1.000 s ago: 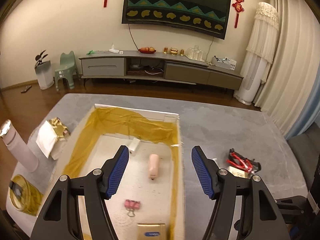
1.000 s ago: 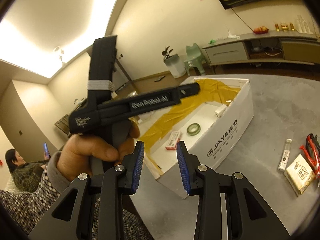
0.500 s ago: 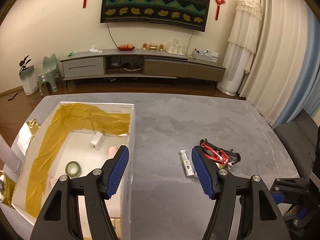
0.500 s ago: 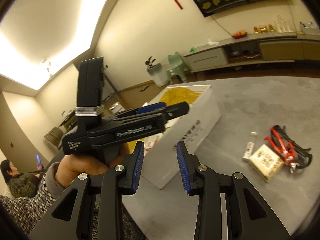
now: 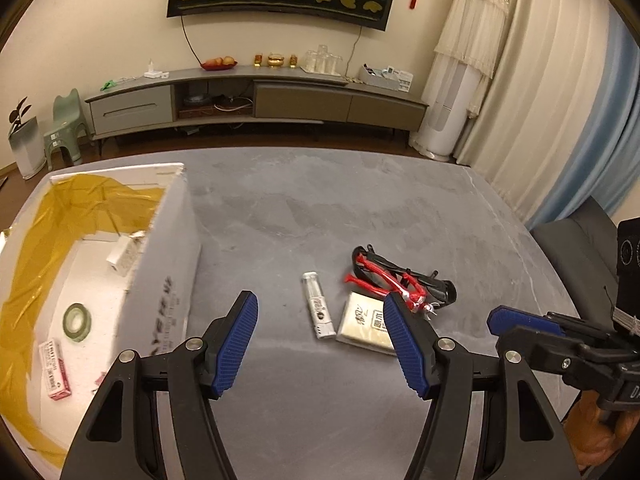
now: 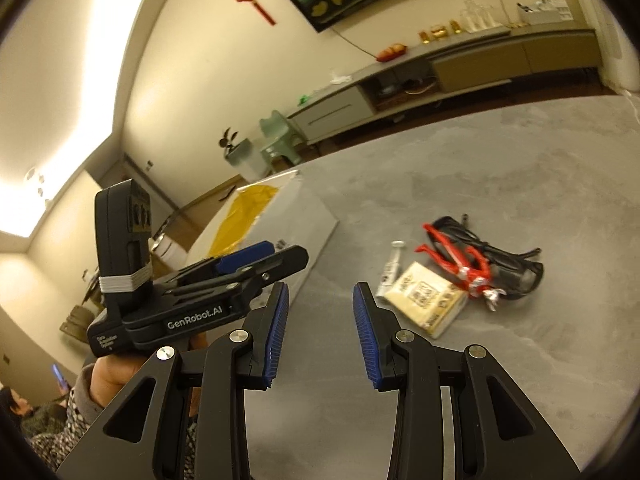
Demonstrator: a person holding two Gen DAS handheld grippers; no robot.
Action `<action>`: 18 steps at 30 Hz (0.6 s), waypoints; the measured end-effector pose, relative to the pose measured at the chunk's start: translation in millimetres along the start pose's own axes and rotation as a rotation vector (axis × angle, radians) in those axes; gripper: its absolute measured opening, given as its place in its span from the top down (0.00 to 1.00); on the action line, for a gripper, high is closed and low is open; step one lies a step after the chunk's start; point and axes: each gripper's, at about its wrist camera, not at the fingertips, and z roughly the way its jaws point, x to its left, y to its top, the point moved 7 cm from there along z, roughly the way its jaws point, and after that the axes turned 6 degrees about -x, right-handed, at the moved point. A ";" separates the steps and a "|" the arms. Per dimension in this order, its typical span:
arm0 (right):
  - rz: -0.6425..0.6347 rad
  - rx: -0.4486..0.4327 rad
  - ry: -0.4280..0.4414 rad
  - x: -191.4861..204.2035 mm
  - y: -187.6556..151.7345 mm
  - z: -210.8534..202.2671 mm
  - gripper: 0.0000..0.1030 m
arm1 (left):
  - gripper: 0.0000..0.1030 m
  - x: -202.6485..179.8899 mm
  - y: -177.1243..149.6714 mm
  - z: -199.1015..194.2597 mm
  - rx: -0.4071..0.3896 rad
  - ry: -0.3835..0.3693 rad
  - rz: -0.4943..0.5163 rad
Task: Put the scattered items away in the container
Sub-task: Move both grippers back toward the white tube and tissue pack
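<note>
Both grippers are spread and empty. Just beyond the left gripper point(image 5: 320, 340) fingers, three loose items lie together on the grey table point(image 5: 320, 208): one clear plastic tube point(image 5: 318, 305), one cream tissue packet point(image 5: 368, 322), one red-and-black cable bundle point(image 5: 400, 278). The white cardboard box point(image 5: 168, 280) stands left of its fingers. The right gripper point(image 6: 320, 332) points toward the same three.

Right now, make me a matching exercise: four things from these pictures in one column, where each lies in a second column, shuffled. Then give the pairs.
Things:
1. green tape roll
2. tissue pack
3. red and black cable bundle
4. pink packet

Places:
A. on the grey table, against the tissue pack's far edge
B. inside the white box, nearest the camera
C. on the table, right beside the small clear tube
D. inside the box, just beyond the pink packet

Pairs: 1-D, 2-C, 3-A, 4-B
</note>
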 end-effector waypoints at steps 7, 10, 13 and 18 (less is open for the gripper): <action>-0.003 0.053 -0.101 -36.1 -12.9 16.2 0.64 | 0.35 -3.4 -15.1 42.8 0.061 0.049 0.045; -0.005 0.078 -0.130 -48.5 -19.1 24.8 0.64 | 0.35 -1.1 -20.5 58.5 0.079 0.044 0.035; -0.025 0.099 -0.161 -58.1 -23.8 32.5 0.64 | 0.35 -1.3 -24.7 72.9 0.096 0.042 0.041; -0.108 0.126 -0.191 -61.0 -30.0 48.0 0.54 | 0.35 1.7 -28.4 93.0 0.113 0.057 0.046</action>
